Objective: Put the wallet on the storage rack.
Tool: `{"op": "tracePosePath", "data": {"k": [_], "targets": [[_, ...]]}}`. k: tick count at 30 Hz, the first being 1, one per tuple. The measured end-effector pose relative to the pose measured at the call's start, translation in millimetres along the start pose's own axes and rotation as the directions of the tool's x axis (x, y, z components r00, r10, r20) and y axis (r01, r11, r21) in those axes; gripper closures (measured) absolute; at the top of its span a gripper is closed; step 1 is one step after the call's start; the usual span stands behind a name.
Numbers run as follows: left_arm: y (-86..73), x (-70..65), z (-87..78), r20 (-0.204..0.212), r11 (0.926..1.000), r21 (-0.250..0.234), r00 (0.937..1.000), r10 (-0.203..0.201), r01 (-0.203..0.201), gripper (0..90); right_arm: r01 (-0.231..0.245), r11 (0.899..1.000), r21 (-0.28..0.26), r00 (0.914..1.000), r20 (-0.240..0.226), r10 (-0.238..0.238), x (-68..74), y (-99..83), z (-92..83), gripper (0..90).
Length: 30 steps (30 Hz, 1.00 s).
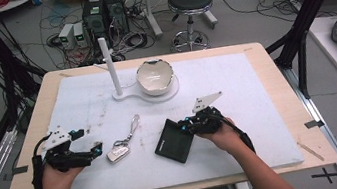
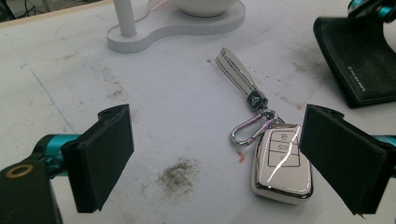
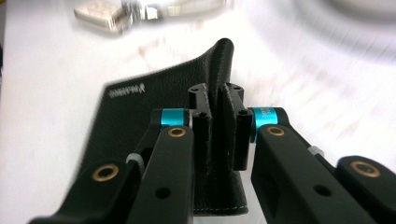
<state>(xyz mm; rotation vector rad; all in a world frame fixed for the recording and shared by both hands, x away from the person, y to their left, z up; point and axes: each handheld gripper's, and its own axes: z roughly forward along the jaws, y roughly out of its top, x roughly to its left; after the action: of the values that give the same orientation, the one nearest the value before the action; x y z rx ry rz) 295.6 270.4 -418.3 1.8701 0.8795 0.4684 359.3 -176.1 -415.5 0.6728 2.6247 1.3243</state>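
Jaws of the left gripper (image 2: 212,163) stand wide apart over the white mat (image 1: 236,89), holding nothing; in the left gripper view the white car key fob (image 2: 281,163) lies on the mat just inside the jaw at that view's right, close to its pad, though contact cannot be told; bare, smudged mat fills the rest of the gap and the room ahead of the other jaw; beyond the fob a silver carabiner (image 2: 252,128) links it to a pale strap (image 2: 237,70) that runs on away from the gripper.

Right gripper (image 3: 218,135) is closed down narrow on the black wallet (image 3: 154,107); its pads pinch an upturned edge of the leather, which rises between them while the rest of the wallet lies flat on the mat beyond and to that view's left; the fob shows blurred past the wallet's far corner.

From the high view the wallet sits just ahead of the right hand (image 1: 220,134), the fob between the two grippers; farther off, well clear of both, a white stand (image 1: 149,95) carries an upright post (image 1: 111,67) and a white bowl (image 1: 154,76); open mat lies on either side of it; the wooden table (image 1: 27,146) edge frames the mat all round.
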Motion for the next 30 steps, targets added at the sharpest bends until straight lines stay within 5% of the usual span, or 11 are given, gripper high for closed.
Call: {"op": "tracePosePath", "data": {"k": [14,16,30], "targets": [[1.8,0.8,0.2,0.006,0.9998,-0.019,1.0000,-0.005,0.005,10.1,0.010,0.986,-0.165,0.9912,0.131,0.012,-15.6,35.8,-29.1,84.8],[2.4,0.2,0.7,0.005,0.9998,-0.018,1.0000,-0.004,0.004,10.2,0.044,0.981,-0.189,0.9859,0.167,-0.012,-18.1,49.3,-32.9,84.8],[3.2,-0.3,2.7,0.013,0.9998,-0.018,0.9999,-0.005,0.006,10.1,0.092,0.972,-0.217,0.9645,0.262,-0.033,-40.7,111.0,-36.0,84.7]]}}
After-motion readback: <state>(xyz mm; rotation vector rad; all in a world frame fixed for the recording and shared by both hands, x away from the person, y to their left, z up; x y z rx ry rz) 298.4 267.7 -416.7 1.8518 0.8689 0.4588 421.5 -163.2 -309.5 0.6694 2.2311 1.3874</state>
